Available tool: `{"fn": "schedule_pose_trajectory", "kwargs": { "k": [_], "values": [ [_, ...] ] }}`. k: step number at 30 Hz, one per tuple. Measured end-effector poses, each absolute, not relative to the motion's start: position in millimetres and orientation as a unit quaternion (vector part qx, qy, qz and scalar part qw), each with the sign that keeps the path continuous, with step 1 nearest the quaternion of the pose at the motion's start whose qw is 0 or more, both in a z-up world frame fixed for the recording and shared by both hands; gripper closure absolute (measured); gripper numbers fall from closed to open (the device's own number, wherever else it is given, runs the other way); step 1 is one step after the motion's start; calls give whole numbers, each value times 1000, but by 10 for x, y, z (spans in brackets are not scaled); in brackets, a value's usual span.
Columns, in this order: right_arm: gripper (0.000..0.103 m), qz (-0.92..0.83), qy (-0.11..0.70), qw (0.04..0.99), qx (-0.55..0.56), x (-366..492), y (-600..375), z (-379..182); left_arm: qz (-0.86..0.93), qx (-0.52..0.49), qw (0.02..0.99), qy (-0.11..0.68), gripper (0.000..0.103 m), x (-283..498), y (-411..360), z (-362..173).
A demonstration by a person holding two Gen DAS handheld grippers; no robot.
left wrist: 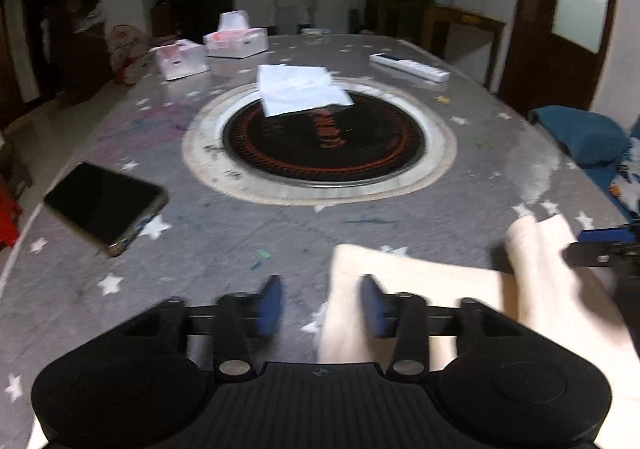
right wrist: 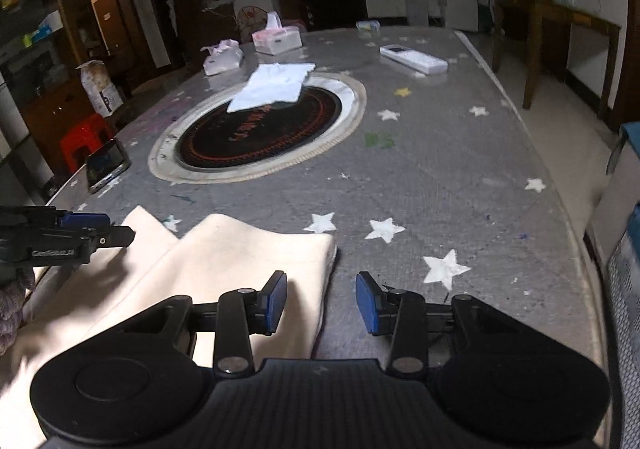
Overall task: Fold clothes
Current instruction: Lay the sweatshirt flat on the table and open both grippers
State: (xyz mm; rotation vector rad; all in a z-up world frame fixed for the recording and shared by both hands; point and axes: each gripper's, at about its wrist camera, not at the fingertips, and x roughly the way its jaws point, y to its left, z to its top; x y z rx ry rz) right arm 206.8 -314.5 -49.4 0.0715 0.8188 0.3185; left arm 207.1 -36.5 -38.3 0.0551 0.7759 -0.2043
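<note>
A cream cloth [left wrist: 440, 301] lies folded at the near edge of the grey star-patterned table [left wrist: 280, 233]; it also shows in the right wrist view [right wrist: 240, 257]. My left gripper [left wrist: 320, 305] is open and empty, hovering over the cloth's left edge. My right gripper [right wrist: 322, 301] is open and empty over the cloth's right edge. The left gripper shows in the right wrist view [right wrist: 120, 235]. The right gripper shows at the right edge of the left wrist view [left wrist: 604, 249]. A white folded garment [left wrist: 300, 89] lies on the round black hotplate [left wrist: 320, 141] in the table's middle.
A black phone [left wrist: 104, 205] lies at the table's left edge. Two tissue boxes [left wrist: 236, 39] and a white remote-like bar [left wrist: 408, 67] sit at the far end. A blue cushion [left wrist: 580, 133] lies to the right. A red stool [right wrist: 84, 137] stands left of the table.
</note>
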Motion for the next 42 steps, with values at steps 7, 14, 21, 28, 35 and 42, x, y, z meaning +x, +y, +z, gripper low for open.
{"fn": "schedule_pose_trajectory", "kwargs": {
  "k": [7,14,21,28,35,42],
  "values": [
    [99,158,380,912,-7,2063,-3003,-462,-85,45,934,345,99,2010,-290,-325],
    [98,126,367,920,-53,2157,-2923,-498,-25,19,936,351,99,2126,80,-317],
    [86,138,358,921,-60,2031,-2900,-373,-14,20,934,356,88,2045,144,-337],
    [85,232,362,900,-72,1394,-2786,-159,-64,32,936,344,78,1583,7,-160],
    [85,327,374,861,-109,559,-2569,-39,-117,39,929,348,77,1073,-167,-183],
    [85,349,404,833,-143,21,-2453,-152,-127,50,925,353,76,821,-244,-286]
  ]
}}
